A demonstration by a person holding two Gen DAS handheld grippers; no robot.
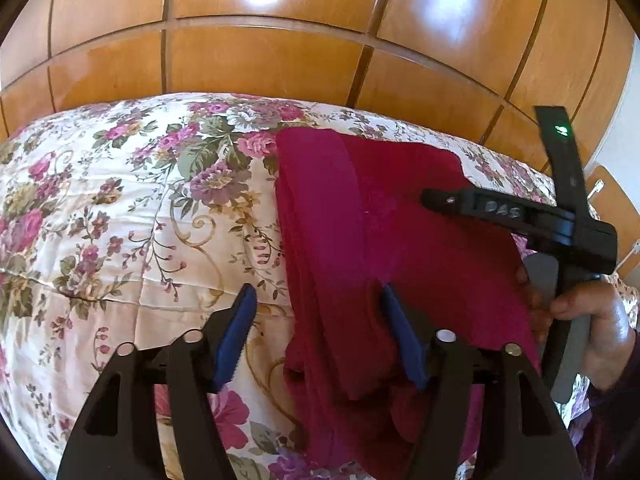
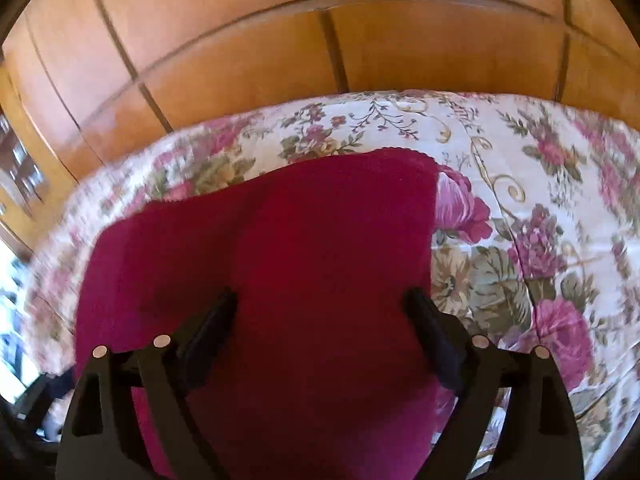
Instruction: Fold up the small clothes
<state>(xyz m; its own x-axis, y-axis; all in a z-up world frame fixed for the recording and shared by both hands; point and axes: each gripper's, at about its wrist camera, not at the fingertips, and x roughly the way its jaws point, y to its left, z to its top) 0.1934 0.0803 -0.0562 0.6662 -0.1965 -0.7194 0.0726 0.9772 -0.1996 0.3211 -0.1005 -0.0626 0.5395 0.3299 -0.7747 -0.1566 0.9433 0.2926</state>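
A dark red garment (image 1: 360, 216) lies partly folded on the floral bedspread (image 1: 120, 208), with a long fold along its left side. My left gripper (image 1: 316, 296) is open above the garment's near left edge; its right blue pad touches the cloth. The right gripper's body (image 1: 520, 216) shows at the right, held over the garment's right edge by a hand (image 1: 592, 320). In the right wrist view the same garment (image 2: 280, 248) fills the middle. My right gripper (image 2: 320, 300) is open and empty just above it.
A glossy wooden wardrobe (image 1: 260, 52) rises right behind the bed's far edge, and it also shows in the right wrist view (image 2: 240, 60). The bedspread (image 2: 540, 208) stretches to the right of the garment. The right wrist view is blurred at its left.
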